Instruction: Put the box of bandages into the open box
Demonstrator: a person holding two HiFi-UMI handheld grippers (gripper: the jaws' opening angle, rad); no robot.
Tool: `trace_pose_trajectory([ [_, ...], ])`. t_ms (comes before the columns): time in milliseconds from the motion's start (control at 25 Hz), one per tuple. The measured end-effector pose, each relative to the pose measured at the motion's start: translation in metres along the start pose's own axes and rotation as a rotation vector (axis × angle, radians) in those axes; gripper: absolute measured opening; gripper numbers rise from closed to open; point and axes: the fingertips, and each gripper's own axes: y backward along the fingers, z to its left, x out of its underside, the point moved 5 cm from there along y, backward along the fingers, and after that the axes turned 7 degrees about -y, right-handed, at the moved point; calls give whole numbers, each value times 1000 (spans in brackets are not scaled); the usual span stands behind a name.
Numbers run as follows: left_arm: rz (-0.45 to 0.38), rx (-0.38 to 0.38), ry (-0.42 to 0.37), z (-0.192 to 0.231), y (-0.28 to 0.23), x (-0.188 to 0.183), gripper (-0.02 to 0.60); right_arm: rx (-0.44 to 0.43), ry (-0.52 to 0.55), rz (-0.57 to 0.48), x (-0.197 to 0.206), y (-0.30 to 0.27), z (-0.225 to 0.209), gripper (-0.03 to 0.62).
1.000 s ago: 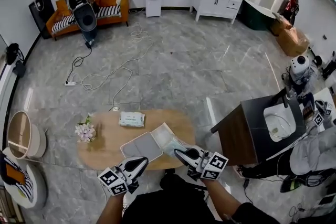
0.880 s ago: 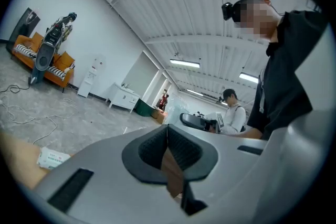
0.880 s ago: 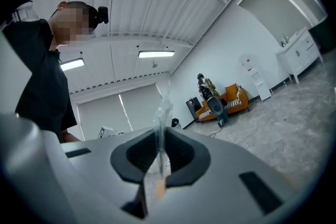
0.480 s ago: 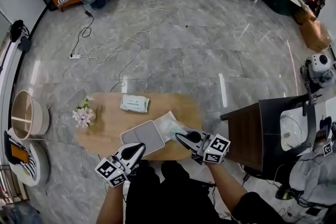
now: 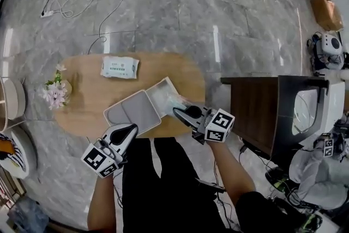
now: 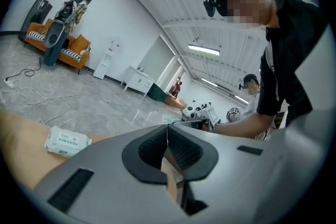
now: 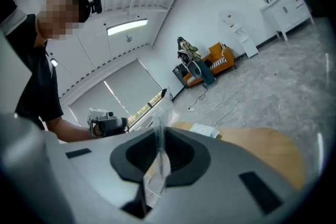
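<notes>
Oval wooden table (image 5: 185, 71) on grey stone floor: right gripper (image 5: 176, 111), jaws pinching the thin pale box of bandages (image 5: 175, 101) at the open box (image 5: 133, 112) just ahead-left of it; left gripper (image 5: 131, 129), jaws pressed together, empty, at the near edge; wipes pack (image 5: 119, 67) and flowers (image 5: 56, 93) farther off.
</notes>
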Motion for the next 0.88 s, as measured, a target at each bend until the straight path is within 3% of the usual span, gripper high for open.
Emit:
trace_pose_trajectory([
  [480,11,75,79,46,-25,65,17,154,-254,117,96,-50,-114,32],
  [880,34,118,129,52,-28,96,17,262,-329,251,148,-78,-148,32],
])
